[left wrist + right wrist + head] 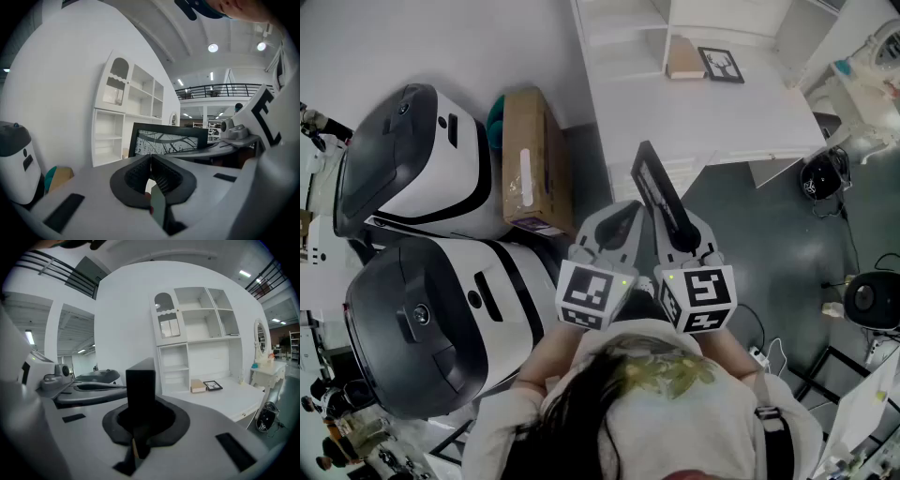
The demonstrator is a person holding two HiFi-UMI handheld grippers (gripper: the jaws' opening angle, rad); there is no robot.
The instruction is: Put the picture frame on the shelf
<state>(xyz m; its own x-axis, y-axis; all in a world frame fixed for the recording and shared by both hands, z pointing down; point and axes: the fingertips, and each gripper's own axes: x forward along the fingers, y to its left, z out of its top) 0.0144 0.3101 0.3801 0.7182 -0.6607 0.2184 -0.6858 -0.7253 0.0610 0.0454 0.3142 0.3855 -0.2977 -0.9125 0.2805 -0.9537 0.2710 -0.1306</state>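
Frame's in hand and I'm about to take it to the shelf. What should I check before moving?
1. Grip: right gripper is shut on the lower edge of the picture frame: ok.
2. Left gripper: jaws together, nothing between them, beside the frame: ok.
3. Shelf: several open compartments look bare: ok.
4. Desk below the shelf: a small framed picture and a tan box lie near the shelf, the rest is bare: ok.
5. Cardboard box on the floor, left of the desk, apart from the frame: ok.
6. Whether the frame fits a compartment: cannot tell.
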